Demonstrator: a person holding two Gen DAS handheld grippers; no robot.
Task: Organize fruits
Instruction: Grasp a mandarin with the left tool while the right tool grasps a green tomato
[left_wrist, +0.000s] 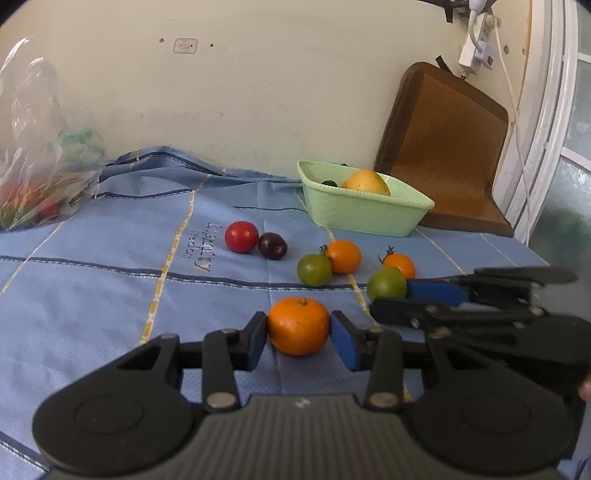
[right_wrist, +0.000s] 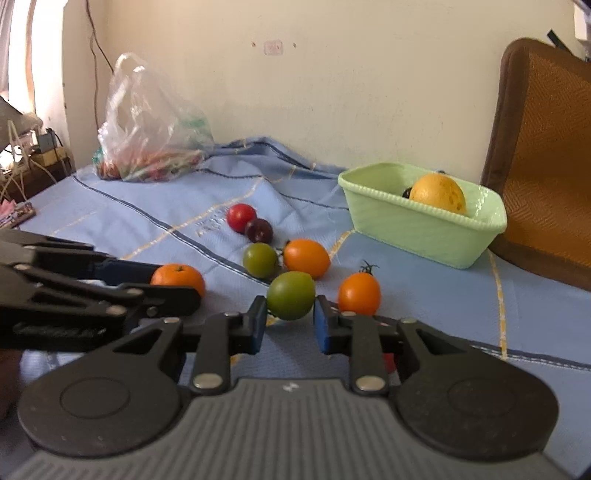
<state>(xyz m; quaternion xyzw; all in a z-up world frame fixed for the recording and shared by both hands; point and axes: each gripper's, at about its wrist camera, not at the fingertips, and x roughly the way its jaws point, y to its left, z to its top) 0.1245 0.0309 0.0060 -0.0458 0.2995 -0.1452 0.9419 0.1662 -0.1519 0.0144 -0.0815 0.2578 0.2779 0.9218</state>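
My left gripper (left_wrist: 298, 334) is shut on an orange mandarin (left_wrist: 298, 325) that rests on the blue cloth; both also show in the right wrist view, the gripper (right_wrist: 173, 286) and the mandarin (right_wrist: 178, 277). My right gripper (right_wrist: 290, 319) is shut on a green tomato (right_wrist: 291, 294), seen in the left wrist view as well (left_wrist: 386, 283). Loose on the cloth lie a red tomato (left_wrist: 241, 236), a dark plum (left_wrist: 272, 246), a second green tomato (left_wrist: 314, 269) and two orange tomatoes (left_wrist: 344, 256) (left_wrist: 399, 264). A pale green basket (left_wrist: 364, 212) holds a yellow-orange fruit (left_wrist: 365, 181) and a dark one.
A clear plastic bag (right_wrist: 147, 125) with produce sits at the back left by the wall. A brown cushion (left_wrist: 443, 147) leans on the wall behind the basket. The blue cloth (left_wrist: 92, 295) is rumpled near the wall. Cables and boxes lie past the table's left edge (right_wrist: 26, 155).
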